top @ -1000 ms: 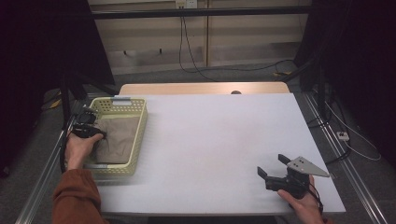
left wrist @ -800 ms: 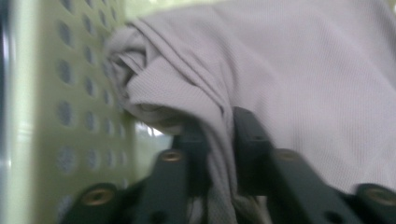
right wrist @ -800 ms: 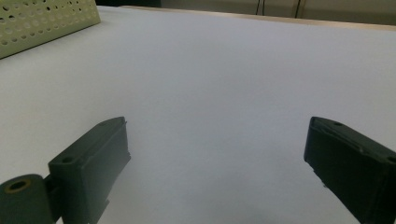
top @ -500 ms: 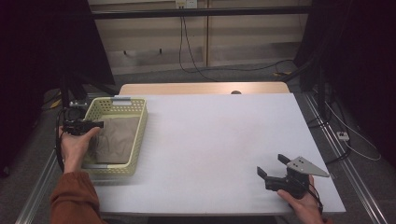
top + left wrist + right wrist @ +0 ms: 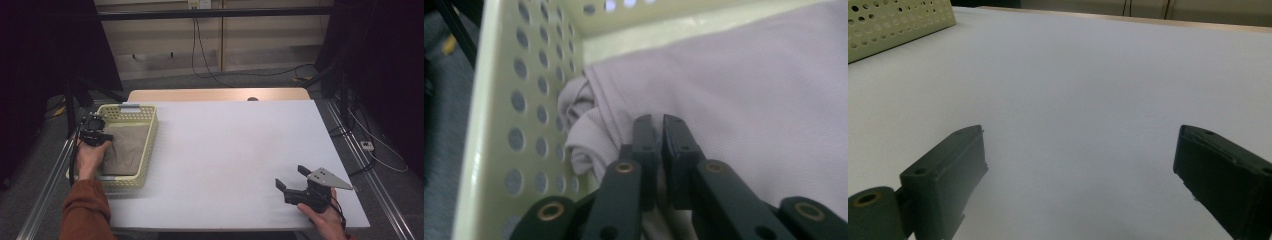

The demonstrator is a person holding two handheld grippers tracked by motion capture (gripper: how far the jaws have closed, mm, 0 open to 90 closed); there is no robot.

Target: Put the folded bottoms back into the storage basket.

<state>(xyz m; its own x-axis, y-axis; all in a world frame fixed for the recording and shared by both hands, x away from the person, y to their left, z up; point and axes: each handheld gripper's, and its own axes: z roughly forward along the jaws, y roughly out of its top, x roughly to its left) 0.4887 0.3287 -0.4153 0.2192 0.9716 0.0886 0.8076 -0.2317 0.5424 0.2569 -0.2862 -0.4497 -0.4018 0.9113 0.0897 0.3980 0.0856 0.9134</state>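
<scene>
A folded beige cloth (image 5: 129, 147) lies in a pale yellow perforated basket (image 5: 151, 142) at the table's left. My left gripper (image 5: 103, 138) reaches in over the basket's left rim. In the left gripper view its jaws have just been closing, and the left gripper (image 5: 659, 122) now stands shut, with a fold of the cloth (image 5: 749, 100) pinched between the tips beside the basket wall (image 5: 524, 100). My right gripper (image 5: 291, 178) rests near the table's front right, open with nothing between the jaws. The right gripper (image 5: 1080, 150) faces bare white tabletop.
The white table (image 5: 230, 150) runs wide between the basket and my right hand. The basket's corner (image 5: 898, 22) shows far off in the right gripper view. Cables lie on the floor beyond the table, and metal rails run along both sides.
The left gripper drew back toward the basket's left rim with wider jaws, then came back onto the cloth's left edge and closed. The right gripper has not moved.
</scene>
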